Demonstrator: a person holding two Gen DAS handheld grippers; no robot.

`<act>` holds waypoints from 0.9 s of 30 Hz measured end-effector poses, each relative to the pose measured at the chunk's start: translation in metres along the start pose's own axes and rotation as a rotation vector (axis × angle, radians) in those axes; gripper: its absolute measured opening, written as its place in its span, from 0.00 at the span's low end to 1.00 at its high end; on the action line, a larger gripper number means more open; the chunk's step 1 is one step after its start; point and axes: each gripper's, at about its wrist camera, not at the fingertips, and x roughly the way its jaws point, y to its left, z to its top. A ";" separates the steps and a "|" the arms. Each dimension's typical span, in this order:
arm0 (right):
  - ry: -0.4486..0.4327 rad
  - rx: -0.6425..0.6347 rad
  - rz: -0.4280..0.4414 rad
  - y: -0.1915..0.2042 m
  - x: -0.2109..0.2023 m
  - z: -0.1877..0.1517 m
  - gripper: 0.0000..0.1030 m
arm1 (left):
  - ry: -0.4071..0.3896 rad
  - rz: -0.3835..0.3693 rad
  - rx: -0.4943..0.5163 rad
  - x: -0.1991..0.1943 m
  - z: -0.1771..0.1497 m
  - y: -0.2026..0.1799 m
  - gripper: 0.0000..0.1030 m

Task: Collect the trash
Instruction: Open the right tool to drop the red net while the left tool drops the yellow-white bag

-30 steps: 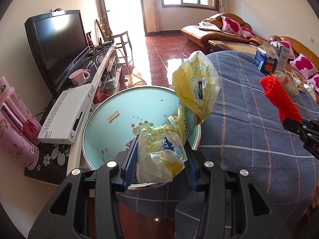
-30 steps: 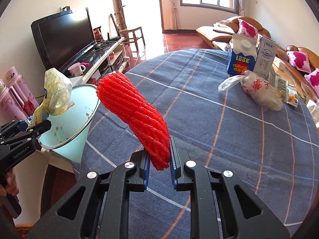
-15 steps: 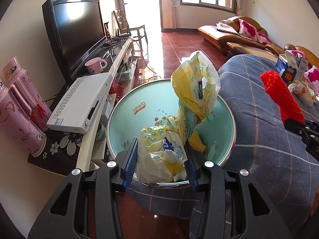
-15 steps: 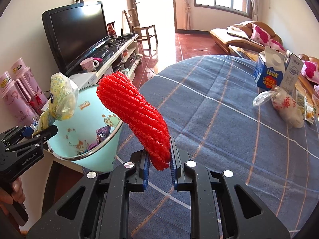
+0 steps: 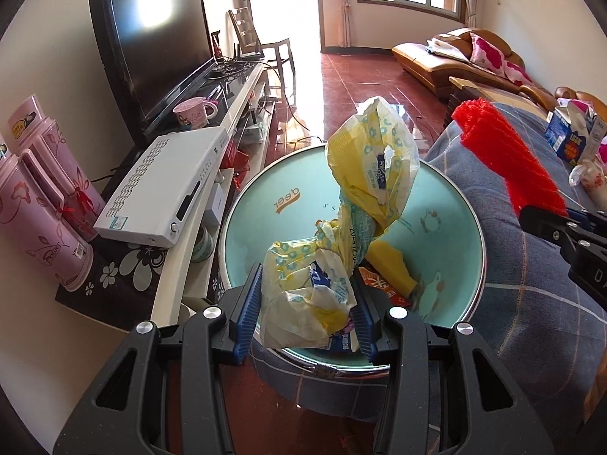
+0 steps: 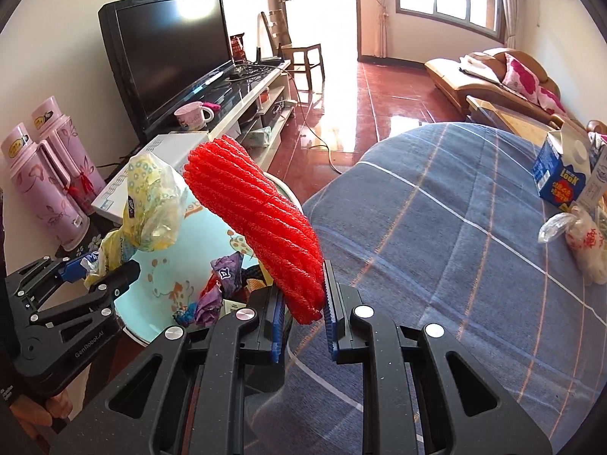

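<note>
Both grippers, left gripper (image 5: pixel 307 313) and right gripper (image 6: pixel 302 331), have matte black skeletal frames with triangular cutouts, silver round screw heads, and blue ribbed finger pads (image 5: pixel 248 313). White "GenRobot.AI" lettering marks the left frame.

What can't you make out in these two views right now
- Basin bottom: left view, yellow bag covers most of the trash.
- Basin's right side: right view, hidden behind red net.
- Carton: right view, cut by the edge.
- Bag print: left view, too small to read.
</note>
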 end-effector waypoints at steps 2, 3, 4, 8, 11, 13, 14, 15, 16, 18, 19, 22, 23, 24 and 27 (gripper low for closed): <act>0.007 0.006 0.004 0.001 0.004 0.001 0.18 | 0.006 0.005 -0.004 0.004 0.001 0.002 0.42; 0.011 0.009 0.004 0.001 0.006 0.001 0.18 | 0.010 0.006 -0.006 0.007 0.002 0.002 0.42; 0.013 0.012 0.002 0.000 0.008 0.002 0.18 | 0.015 0.007 -0.007 0.009 0.002 0.003 0.42; 0.025 0.021 0.000 -0.001 0.015 0.003 0.18 | 0.044 0.011 -0.020 0.022 0.002 0.004 0.42; 0.033 0.024 0.002 -0.001 0.018 0.004 0.18 | 0.064 0.012 -0.031 0.031 0.003 0.006 0.42; 0.036 0.023 0.006 0.000 0.020 0.005 0.18 | 0.072 0.016 -0.033 0.035 0.004 0.007 0.44; 0.036 0.021 0.005 0.001 0.021 0.006 0.18 | 0.073 0.019 -0.034 0.036 0.005 0.007 0.44; 0.037 0.019 0.007 0.002 0.022 0.006 0.18 | 0.073 0.025 -0.036 0.036 0.005 0.008 0.50; 0.040 0.019 0.009 0.003 0.024 0.007 0.18 | 0.071 0.032 -0.038 0.036 0.006 0.010 0.56; 0.042 0.017 0.010 0.005 0.026 0.008 0.18 | 0.058 0.041 -0.037 0.034 0.006 0.011 0.62; 0.043 0.017 0.011 0.006 0.028 0.009 0.19 | 0.049 0.052 -0.030 0.032 0.007 0.011 0.62; 0.048 0.018 0.018 0.009 0.032 0.012 0.19 | 0.026 0.076 -0.025 0.026 0.010 0.015 0.62; 0.050 0.015 0.022 0.011 0.033 0.013 0.19 | 0.024 0.079 -0.034 0.025 0.011 0.017 0.62; 0.052 0.010 0.026 0.013 0.035 0.014 0.19 | 0.021 0.085 -0.043 0.023 0.012 0.020 0.64; 0.061 -0.006 0.044 0.020 0.041 0.017 0.20 | 0.013 0.117 -0.067 0.020 0.013 0.030 0.68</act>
